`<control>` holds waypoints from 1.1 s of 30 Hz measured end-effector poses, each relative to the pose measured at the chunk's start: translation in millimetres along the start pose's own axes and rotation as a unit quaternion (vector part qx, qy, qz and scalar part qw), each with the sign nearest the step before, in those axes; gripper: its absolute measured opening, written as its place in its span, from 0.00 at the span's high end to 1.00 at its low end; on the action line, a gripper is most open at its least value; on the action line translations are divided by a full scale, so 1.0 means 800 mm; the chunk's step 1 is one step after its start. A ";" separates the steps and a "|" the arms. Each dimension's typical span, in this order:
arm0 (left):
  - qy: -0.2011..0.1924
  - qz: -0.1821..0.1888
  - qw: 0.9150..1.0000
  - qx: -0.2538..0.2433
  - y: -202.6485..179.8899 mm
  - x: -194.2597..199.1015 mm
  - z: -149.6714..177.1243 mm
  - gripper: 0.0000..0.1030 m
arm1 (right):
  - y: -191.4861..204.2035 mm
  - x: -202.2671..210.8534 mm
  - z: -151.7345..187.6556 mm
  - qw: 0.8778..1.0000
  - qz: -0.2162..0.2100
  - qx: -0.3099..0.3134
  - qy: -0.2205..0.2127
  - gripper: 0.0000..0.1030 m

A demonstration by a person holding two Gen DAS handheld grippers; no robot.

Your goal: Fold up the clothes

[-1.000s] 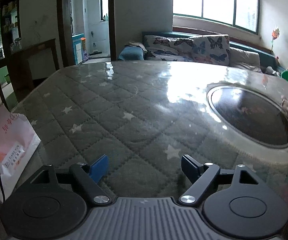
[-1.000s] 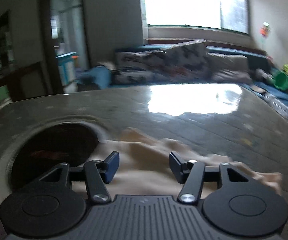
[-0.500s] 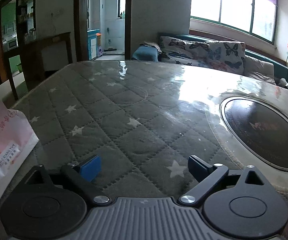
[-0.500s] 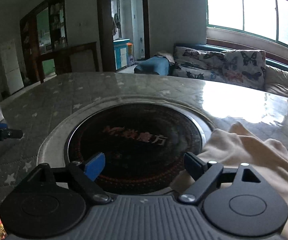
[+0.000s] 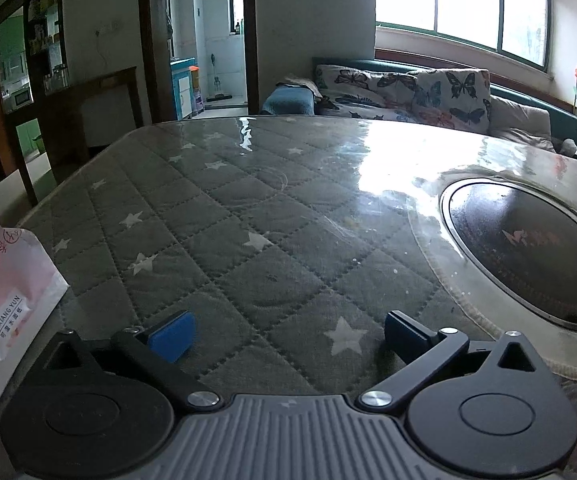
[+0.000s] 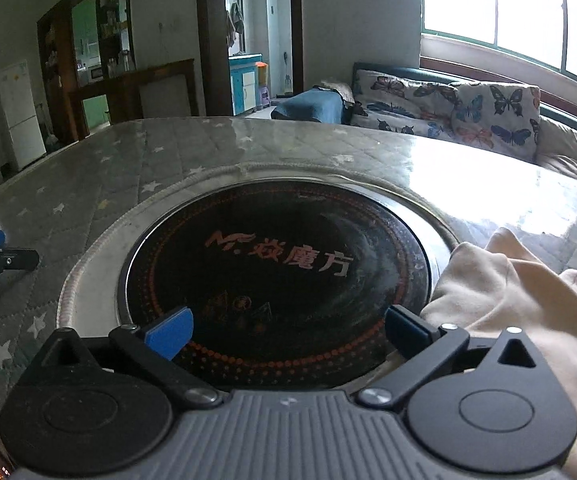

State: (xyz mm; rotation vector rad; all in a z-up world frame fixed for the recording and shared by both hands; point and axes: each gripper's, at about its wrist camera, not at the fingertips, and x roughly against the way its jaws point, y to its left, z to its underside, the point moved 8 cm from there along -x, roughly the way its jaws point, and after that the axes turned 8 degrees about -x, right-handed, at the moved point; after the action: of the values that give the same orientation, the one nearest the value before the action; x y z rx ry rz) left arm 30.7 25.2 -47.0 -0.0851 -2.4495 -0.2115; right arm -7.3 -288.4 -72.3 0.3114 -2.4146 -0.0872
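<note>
start of the fold, nothing picked up yet. left gripper (image 5: 286, 334) has its jaws opening wide over the bare quilted star tablecloth (image 5: 224, 216), nothing between them. right gripper (image 6: 286, 332) also opening, empty, above the round black cooktop (image 6: 276, 268). the cream garment (image 6: 528, 312) lies crumpled at the right of the cooktop, one edge overlapping its rim, just beside the right finger. no clear long axis or facing, it's bunched. next move likely calls for swinging right and pinching an edge to spread it flat.
</note>
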 end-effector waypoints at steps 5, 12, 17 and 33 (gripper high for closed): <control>0.000 0.000 1.000 0.000 0.000 -0.001 -0.001 0.00 | 0.003 -0.008 0.003 1.000 0.010 0.011 0.012 0.00; -0.001 0.000 1.000 0.000 0.003 -0.002 -0.001 0.00 | 0.006 -0.011 0.004 1.000 0.016 0.018 0.016 0.00; -0.001 0.000 1.000 -0.001 0.003 -0.002 0.000 0.00 | 0.003 -0.011 0.004 1.000 0.012 0.015 0.019 0.00; -0.001 -0.001 1.000 -0.001 0.004 -0.003 0.000 0.00 | 0.002 -0.011 0.005 1.000 0.007 0.014 0.021 0.00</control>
State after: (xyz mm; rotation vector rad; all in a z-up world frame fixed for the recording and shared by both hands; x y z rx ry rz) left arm 32.8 28.3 -47.9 -0.0843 -2.4516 -0.2156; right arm -3.7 -284.6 -80.4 0.3067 -2.3777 -0.0396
